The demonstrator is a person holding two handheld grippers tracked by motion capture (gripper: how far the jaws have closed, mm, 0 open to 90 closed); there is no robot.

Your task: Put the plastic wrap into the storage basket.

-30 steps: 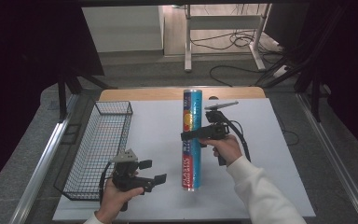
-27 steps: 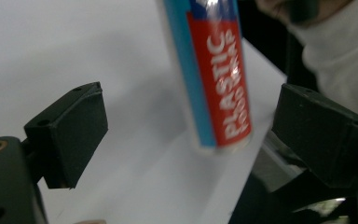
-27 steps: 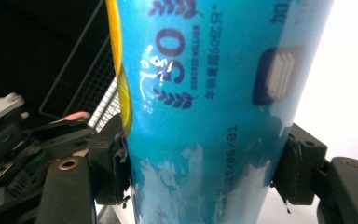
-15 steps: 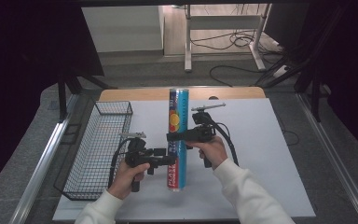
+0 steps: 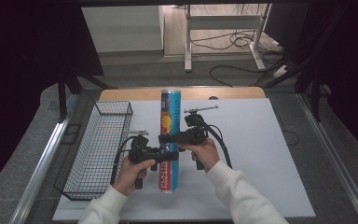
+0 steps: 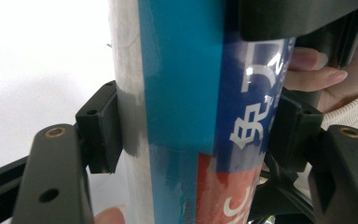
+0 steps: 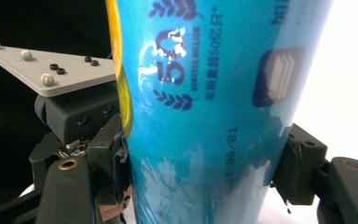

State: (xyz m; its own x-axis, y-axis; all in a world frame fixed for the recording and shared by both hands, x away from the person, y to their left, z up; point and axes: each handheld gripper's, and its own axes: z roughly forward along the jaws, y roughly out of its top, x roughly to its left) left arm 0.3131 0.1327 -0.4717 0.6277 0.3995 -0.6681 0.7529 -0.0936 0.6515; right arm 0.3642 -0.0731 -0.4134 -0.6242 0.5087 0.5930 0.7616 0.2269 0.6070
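On the white tabletop (image 5: 261,154), a tall crisp tube (image 5: 169,140) lies lengthwise, its far end pointing away from us, just right of the wire basket (image 5: 98,149). We hold it with both grippers. Our left gripper (image 5: 165,155) comes in from the basket side and crosses the tube's near half; its jaws have just been closing, and in the left gripper view the pads (image 6: 100,126) now press both flanks of the tube (image 6: 186,93). Our right gripper (image 5: 168,138) crosses the tube a little farther along, and in the right gripper view its jaws pinch the blue wall (image 7: 205,116) from both sides, pads (image 7: 300,170) seated flat.

Judgement: we are at the end of the grasp step, with a two-point hold set and the tube not yet clear of the tabletop as far as we can tell. The next move, likely a carry to the basket, calls for raising both hands together and level, keeping their spacing fixed so the long tube neither twists nor slips, then shifting left over the basket rim before lowering.
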